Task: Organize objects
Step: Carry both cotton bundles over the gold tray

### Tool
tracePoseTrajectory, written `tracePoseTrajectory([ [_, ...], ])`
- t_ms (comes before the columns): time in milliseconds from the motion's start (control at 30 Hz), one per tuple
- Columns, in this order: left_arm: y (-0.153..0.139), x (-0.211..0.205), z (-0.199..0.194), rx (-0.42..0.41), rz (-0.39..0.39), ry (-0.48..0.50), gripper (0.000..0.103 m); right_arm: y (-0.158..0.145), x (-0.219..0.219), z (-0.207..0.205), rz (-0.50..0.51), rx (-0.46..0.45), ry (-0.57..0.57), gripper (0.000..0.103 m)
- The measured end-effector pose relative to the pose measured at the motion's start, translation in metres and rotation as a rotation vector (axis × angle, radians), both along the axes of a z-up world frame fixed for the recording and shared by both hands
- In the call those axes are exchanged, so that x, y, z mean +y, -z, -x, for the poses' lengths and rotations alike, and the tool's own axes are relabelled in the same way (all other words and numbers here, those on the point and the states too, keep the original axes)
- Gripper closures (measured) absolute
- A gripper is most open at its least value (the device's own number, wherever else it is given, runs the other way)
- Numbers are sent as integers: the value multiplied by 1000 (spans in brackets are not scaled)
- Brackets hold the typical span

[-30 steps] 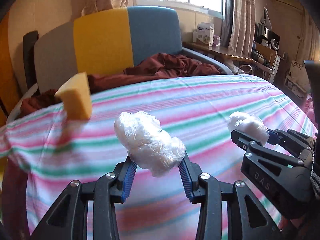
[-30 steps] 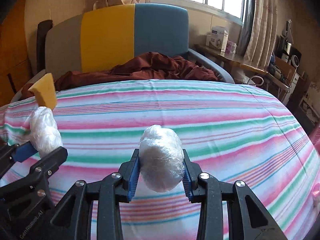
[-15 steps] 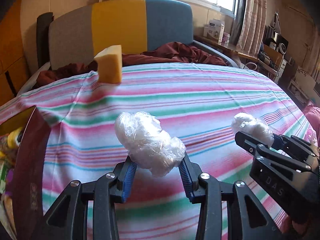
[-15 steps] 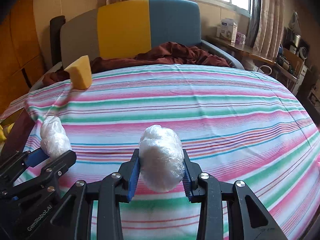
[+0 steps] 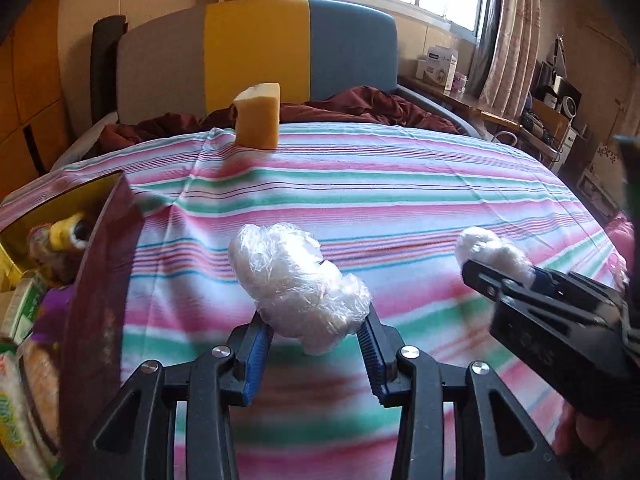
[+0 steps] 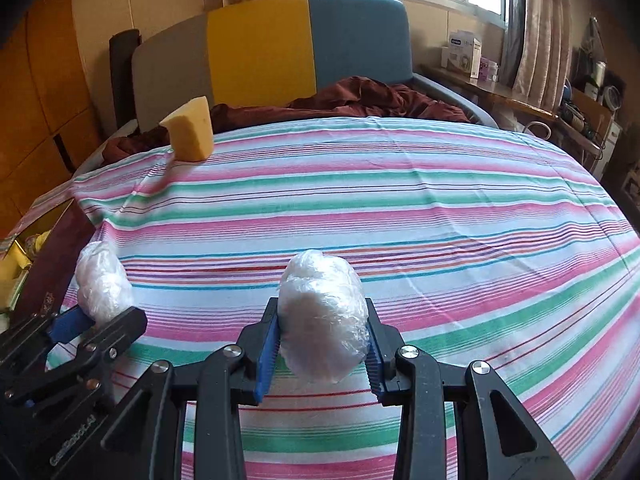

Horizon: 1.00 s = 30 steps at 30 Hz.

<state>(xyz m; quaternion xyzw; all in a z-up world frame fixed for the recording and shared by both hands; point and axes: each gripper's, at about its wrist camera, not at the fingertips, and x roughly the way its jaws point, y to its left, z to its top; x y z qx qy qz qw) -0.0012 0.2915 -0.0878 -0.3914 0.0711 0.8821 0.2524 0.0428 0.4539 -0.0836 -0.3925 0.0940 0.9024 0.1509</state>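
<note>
Left tool [image 5: 316,340] clamped on crinkled white plastic-wrapped bundle [image 5: 296,284]; right tool [image 6: 320,344] gripping similar wrapped bundle [image 6: 322,316]. Open maroon box [image 5: 100,280] left of left tool. Keep grips firm; release over box interior.

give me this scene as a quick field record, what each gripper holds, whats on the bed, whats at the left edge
surface: striped bedsheet
left gripper: shut on a plastic-wrapped white bundle
right gripper: shut on a second wrapped white bundle
on the bed: yellow sponge, upright near the far left edge
left edge: dark red box, open, packaged items inside
behind the bed: maroon cloth against a grey, yellow and blue headboard
</note>
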Motion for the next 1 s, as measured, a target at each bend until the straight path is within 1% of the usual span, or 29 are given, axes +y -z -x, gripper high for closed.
tracePoseTrajectory([
  [133, -14, -24, -8, 8, -28, -16, 61, 2, -10, 0, -1, -2, -14, 65],
  [267, -29, -43, -10, 30, -39, -38, 61, 8, -18, 2, 8, -10, -21, 65],
  [500, -53, -84, 4, 52, -53, -105, 61, 5, -39, 6, 14, -2, -61, 65],
  [700, -63, -127, 27, 59, -63, -201, 61, 1, -68, 12, -19, 31, -128, 65],
  [800, -63, -151, 46, 53, -59, -251, 61, 2, -77, 16, -10, 26, -144, 65],
  [867, -63, -171, 62, 32, -77, -300, 61, 2, -82, 17, -12, 26, -152, 65],
  [933, -59, -187, 79, 0, -75, -337, 61, 2, -86, 18, -19, 27, -161, 65],
  [1000, -54, -203, 92, -29, -97, -375, 61, 3, -88, 18, -22, 26, -166, 65],
])
